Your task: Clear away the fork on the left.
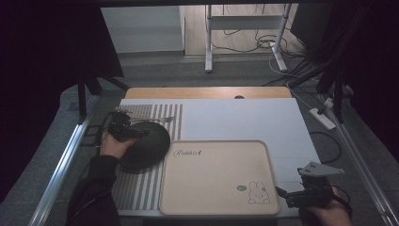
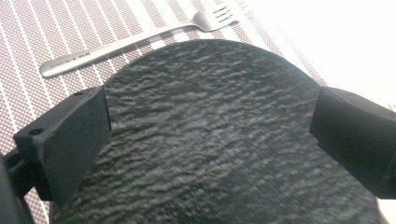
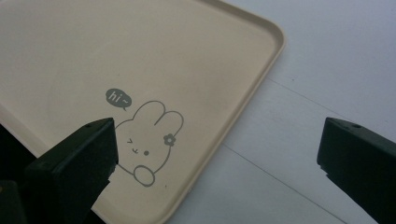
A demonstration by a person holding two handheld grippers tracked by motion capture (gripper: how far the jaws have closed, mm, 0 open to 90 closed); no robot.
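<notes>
A dark round textured plate (image 1: 153, 147) lies on a striped placemat (image 1: 141, 188) at the left. My left gripper (image 1: 139, 133) is over the plate's near-left part, open. In the left gripper view its jaws stand wide apart above the plate (image 2: 210, 154). A metal fork (image 1: 157, 119) lies on the placemat just beyond the plate, and the fork (image 2: 130, 44) lies ahead of the jaws. A beige tray (image 1: 216, 174) with a rabbit drawing sits front centre. My right gripper (image 1: 284, 194) is open beside the tray's near-right corner. It hangs above the tray's (image 3: 140, 56) rabbit corner, holding nothing.
A white mat (image 1: 244, 117) covers the table behind and right of the tray. Metal rails run along both table sides. A power strip (image 1: 322, 117) and cables lie on the floor at the right, and a stand's legs (image 1: 209, 52) rise beyond the table.
</notes>
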